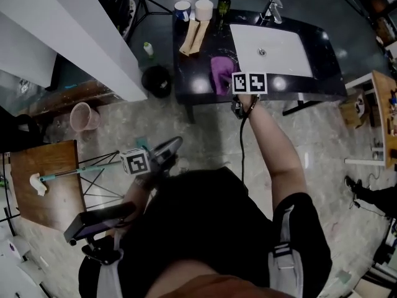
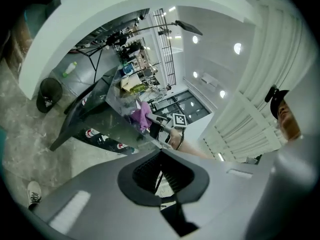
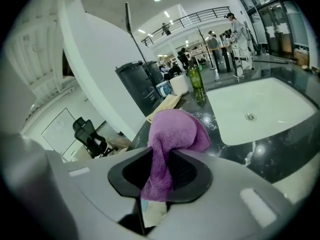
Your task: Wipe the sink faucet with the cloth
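Seen from above, a person stands facing a dark, glossy tabletop point(image 1: 322, 82) with a white sink point(image 1: 273, 51) set into it. The right arm reaches forward to the near edge of the tabletop. The right gripper point(image 3: 159, 164) is closed on a purple cloth point(image 3: 175, 131). A narrow fold is pinched between its jaws, and the rest bunches up in a soft mound just past them. The cloth sits over the tabletop, just to the left of the sink basin and near the front edge.

The chrome faucet point(image 1: 272, 9) stands at the far rim of the sink, well apart from the cloth. At the back left of the tabletop stand a dark green bottle point(image 1: 223, 5) and two cups point(image 1: 192, 9), with a folded beige towel point(image 1: 194, 37) lying in front of them.

The left gripper point(image 2: 161, 166) is held back near the person's body, over the pale stone floor point(image 1: 205, 129). Its jaws are pressed together with nothing between them.
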`<state>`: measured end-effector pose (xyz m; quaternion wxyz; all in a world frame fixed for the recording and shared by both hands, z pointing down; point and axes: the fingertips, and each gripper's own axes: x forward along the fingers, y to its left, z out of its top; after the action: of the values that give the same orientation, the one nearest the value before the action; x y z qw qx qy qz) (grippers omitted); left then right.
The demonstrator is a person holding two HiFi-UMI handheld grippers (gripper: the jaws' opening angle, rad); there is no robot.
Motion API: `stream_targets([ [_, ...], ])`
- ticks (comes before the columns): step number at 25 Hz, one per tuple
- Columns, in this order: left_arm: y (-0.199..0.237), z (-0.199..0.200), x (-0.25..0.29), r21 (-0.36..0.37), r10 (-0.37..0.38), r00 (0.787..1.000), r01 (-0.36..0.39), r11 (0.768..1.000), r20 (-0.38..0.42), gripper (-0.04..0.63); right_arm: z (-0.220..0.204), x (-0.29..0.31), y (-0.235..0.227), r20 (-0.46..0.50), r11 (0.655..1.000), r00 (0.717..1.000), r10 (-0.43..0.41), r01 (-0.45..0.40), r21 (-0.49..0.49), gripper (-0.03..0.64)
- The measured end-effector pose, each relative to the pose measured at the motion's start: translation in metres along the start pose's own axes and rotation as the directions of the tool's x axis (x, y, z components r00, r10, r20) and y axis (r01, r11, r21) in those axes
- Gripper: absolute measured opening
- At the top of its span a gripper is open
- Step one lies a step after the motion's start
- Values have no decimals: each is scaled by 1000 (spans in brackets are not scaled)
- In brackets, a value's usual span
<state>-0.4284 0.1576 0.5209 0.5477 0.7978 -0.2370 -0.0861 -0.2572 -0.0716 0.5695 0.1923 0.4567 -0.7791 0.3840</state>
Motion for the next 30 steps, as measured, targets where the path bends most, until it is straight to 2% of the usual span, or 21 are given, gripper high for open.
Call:
stream_targets([
  [4, -23, -6, 32, 15, -10, 999, 10, 1000, -37, 0, 1, -59, 1, 61, 997, 995, 77, -75, -25, 100],
  [7, -41, -25, 67, 19, -25, 997, 27, 999, -76, 1, -5, -108, -16, 112, 993, 987, 120, -118, -22, 100],
  [12, -59, -57, 124, 46, -43, 991, 49, 998, -123, 2, -15, -179, -52, 193, 990, 971, 142, -139, -29, 100],
  [18, -70, -85, 186, 55, -58, 984, 68, 996, -169, 2, -27, -239, -96, 222, 992, 971, 84, -60, -112, 100],
  [23, -83, -95, 226, 41, -84, 968, 96, 995, -235, 2, -19, -265, -130, 252, 976, 968, 16, 40, -212, 100],
  [30, -65, -60, 273, 40, -91, 963, 104, 994, -255, 2, 41, -237, -162, 228, 947, 974, -12, 84, -310, 100],
])
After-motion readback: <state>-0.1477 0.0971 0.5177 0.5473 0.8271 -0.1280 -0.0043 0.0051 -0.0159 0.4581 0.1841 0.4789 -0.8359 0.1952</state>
